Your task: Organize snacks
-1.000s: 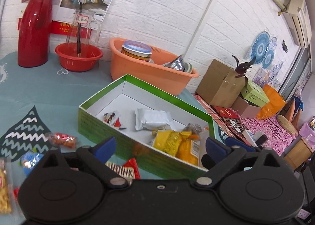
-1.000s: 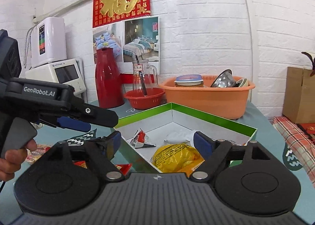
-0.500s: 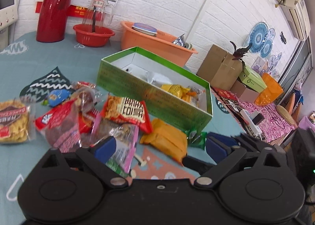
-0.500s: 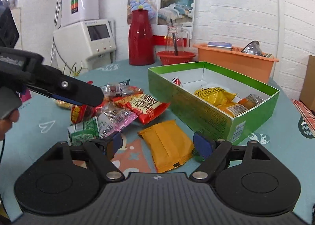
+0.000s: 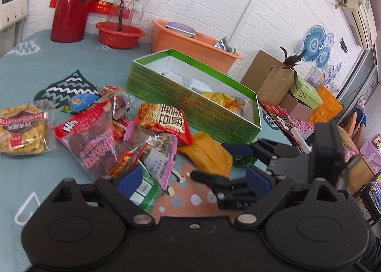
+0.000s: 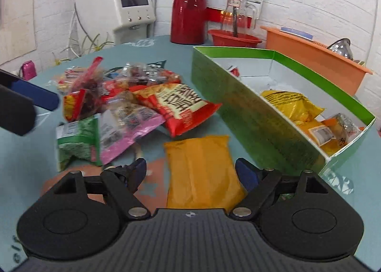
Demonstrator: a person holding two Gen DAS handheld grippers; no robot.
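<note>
Snacks lie in a loose heap on the teal tablecloth (image 6: pixel 33 160), ahead and to the left of the right gripper (image 6: pixel 190 172), whose jaws stand wide apart with nothing clamped between them. Farthest left of that tool, the blue-tipped finger of the left gripper (image 6: pixel 33 98) reaches in from the frame edge; in its own view the left gripper (image 5: pixel 195 181) is likewise spread wide and empty, hovering over the near edge of the heap. Next, ahead-left of the right tool, comes a green packet (image 6: pixel 76 141) lying against a pink-edged clear packet (image 6: pixel 128 129), with a red-and-clear bag (image 6: pixel 81 96) behind them. Straight on beyond those sits a red packet with large white characters (image 6: pixel 183 105). Directly between the right tool's open fingers, and closest to it, an orange-yellow pouch (image 6: pixel 202 167) lies flat on the cloth, its near end hidden under the tool's body. To the right of the pouch stands the green box (image 6: pixel 250 115), open-topped, running diagonally away; inside it a yellow crinkled bag (image 6: pixel 290 103) and a few small wrapped pieces (image 6: pixel 333 129) rest at the nearer end. Far behind, against the wall, are a red thermos (image 6: pixel 188 10), a red bowl (image 6: pixel 233 38) and, farthest right, an orange basin (image 6: pixel 316 57).
</note>
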